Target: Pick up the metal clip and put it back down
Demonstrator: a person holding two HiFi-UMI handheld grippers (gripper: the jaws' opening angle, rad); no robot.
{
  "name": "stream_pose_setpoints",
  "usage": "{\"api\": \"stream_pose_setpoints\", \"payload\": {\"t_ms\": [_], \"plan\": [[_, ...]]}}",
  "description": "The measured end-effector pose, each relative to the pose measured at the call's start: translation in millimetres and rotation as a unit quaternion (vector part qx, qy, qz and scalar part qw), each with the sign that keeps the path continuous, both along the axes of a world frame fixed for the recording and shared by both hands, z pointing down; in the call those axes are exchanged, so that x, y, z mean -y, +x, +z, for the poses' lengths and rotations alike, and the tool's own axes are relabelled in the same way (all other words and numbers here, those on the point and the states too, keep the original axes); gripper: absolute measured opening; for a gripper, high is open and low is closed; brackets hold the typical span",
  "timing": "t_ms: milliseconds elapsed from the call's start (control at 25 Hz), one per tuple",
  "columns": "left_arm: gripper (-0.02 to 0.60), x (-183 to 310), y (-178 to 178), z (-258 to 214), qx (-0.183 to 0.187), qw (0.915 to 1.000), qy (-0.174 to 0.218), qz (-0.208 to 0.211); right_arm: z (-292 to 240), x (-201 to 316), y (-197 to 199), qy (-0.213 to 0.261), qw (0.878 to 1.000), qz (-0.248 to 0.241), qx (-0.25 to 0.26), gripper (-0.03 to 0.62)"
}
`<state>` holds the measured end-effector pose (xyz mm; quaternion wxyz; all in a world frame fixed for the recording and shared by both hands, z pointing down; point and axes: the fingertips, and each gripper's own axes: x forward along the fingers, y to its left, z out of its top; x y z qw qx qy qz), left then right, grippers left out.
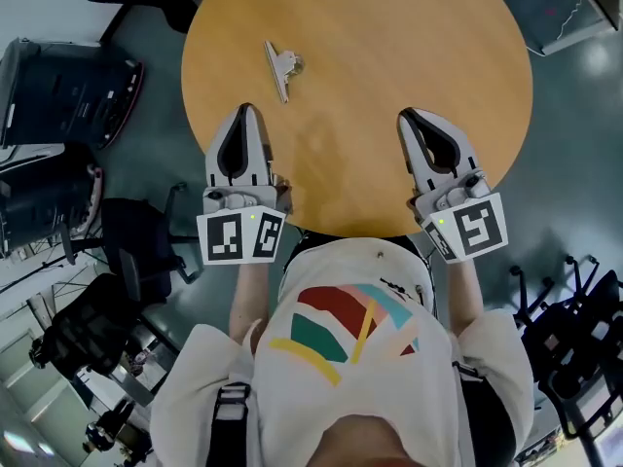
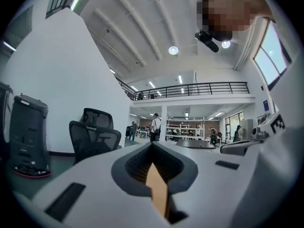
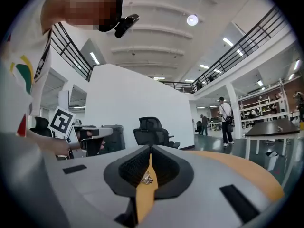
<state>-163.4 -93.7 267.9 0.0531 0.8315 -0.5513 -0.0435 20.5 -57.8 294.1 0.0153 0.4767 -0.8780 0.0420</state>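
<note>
The metal clip (image 1: 282, 67), silver with a folded wire handle, lies flat on the round wooden table (image 1: 389, 37), left of centre. My left gripper (image 1: 245, 108) rests near the table's front edge, a short way in front of the clip, jaws shut and empty. My right gripper (image 1: 406, 115) lies level with it, further right and well clear of the clip, also shut with nothing held. In the right gripper view the clip (image 3: 147, 178) shows small and far off through the narrow slit behind the closed jaw tips (image 3: 150, 146). The left gripper view shows closed jaws (image 2: 152, 144) and no clip.
The table's front rim (image 1: 341, 232) is just above my body. Around it stand a black office chair (image 1: 131, 251) at the left, a dark machine (image 1: 73, 90) further left, and a chair base (image 1: 569, 329) at the right. Another round table (image 3: 273, 127) stands in the hall.
</note>
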Motion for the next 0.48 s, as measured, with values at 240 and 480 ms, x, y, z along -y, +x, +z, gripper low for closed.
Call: {"api": "stream_pose_setpoints", "payload": {"t_ms": [240, 480], "plan": [[0.043, 34.3, -14.0, 11.3, -0.012, 0.9996, -0.014, -0.022, 12.3, 46.3, -22.6, -0.024, 0.999, -0.038, 0.000, 0.015], [0.043, 69.6, -43.0, 36.6, -0.016, 0.9990, -0.039, -0.013, 39.8, 94.8, -70.4, -0.047, 0.996, -0.048, -0.066, 0.126]]}}
